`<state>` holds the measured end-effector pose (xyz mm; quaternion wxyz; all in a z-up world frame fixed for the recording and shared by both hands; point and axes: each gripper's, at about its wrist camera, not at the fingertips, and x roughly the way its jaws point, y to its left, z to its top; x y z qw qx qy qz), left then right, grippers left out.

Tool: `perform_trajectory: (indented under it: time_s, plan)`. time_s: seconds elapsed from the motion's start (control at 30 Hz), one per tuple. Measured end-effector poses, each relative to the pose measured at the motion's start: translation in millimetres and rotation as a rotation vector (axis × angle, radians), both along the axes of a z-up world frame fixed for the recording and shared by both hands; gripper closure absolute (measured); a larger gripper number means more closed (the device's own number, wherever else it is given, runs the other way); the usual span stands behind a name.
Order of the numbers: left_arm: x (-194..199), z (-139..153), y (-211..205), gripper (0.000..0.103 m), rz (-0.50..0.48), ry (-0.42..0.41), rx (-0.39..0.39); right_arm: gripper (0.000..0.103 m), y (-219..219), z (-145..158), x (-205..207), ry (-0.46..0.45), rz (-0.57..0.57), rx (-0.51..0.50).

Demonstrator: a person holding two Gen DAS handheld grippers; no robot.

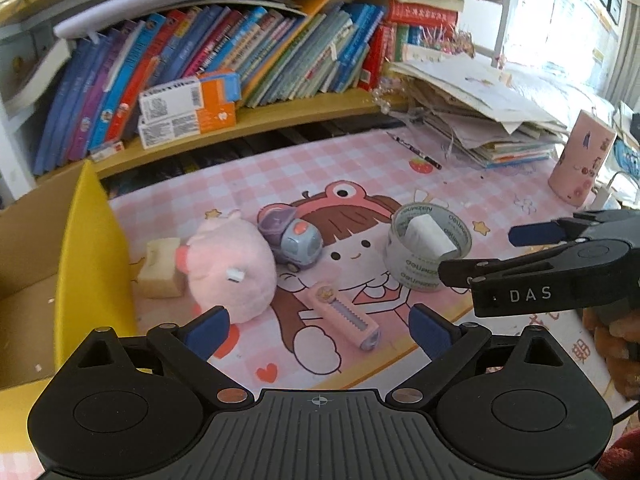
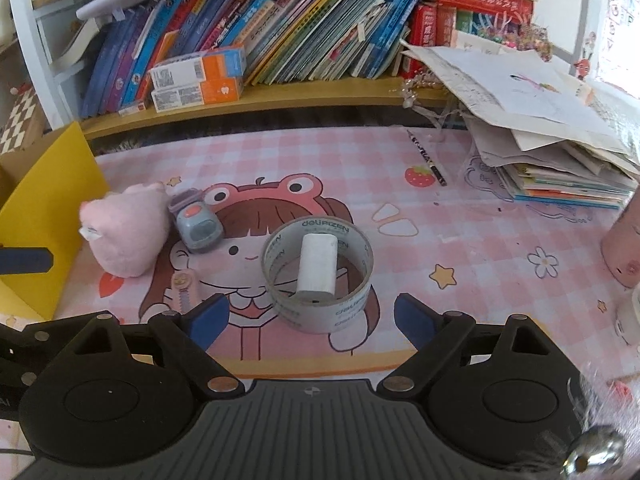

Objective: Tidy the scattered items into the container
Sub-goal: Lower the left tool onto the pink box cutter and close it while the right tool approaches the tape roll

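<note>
On the table, at twelve o'clock from our right claw, we see one tape roll, grey-white with printed lettering, with one white cylinder inside it. At ten o'clock sit one pink plush, one grey toy car and one pink cutter. The yellow-flapped cardboard box stands at nine o'clock. Both our claws are spread and empty, the left claw above the cutter. A pink checked cartoon mat covers the table; behind it runs a bookshelf.
</note>
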<state>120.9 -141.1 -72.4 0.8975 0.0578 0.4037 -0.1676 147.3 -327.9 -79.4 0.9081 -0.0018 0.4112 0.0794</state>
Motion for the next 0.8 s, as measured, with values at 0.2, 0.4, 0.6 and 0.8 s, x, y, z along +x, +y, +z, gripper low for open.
perform_trajectory:
  time_s: [0.2,0.4,0.6,0.8]
  plan:
    - [22,-18,-5,0.006,-0.01,0.03,0.012,0.013,-7,-11,18,0.014,-0.003,0.001]
    - [31,-36,-14,0.01,-0.037,0.073,0.043,0.013,-12,-18,29,0.023,-0.01,0.004]
    - [35,-48,-19,0.017,-0.062,0.1,0.048,0.012,-14,-21,34,0.026,0.004,0.017]
    - [41,-56,-26,0.017,-0.08,0.099,0.033,0.011,-11,-22,38,0.036,0.022,0.033]
